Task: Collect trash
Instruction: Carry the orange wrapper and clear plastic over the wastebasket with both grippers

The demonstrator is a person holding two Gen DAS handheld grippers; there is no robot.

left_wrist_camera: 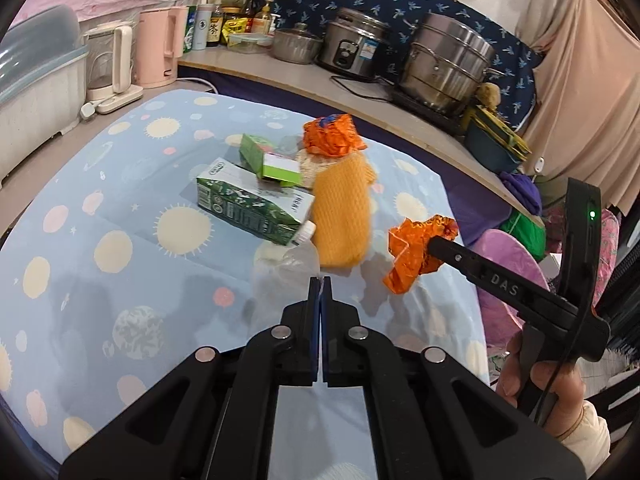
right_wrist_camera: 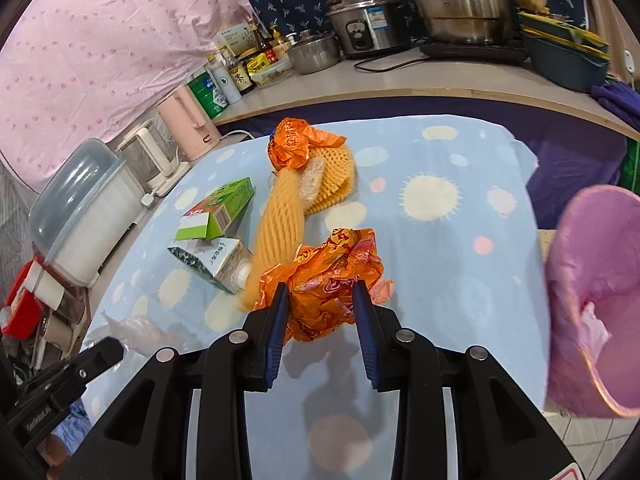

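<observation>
Right gripper pinching the crumpled orange plastic wrapper: keep squeezing until above what looks like the pink bin past the table's right edge; left gripper is pressed together, empty.

A lived-in home kitchen corner: rice cooker and steel steamer pot on the counter at twelve o'clock, kettles and sauce bottles at eleven, patterned cloths draped behind.

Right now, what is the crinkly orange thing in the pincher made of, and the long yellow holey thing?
The orange wrapper, pinched by the right gripper, looks like thin printed plastic film: shiny, crumpled into sharp creases. The yellow sleeve looks like soft foam netting, probably fruit padding: matte, with a regular mesh of little holes. Motion blur leaves that less certain.
</observation>
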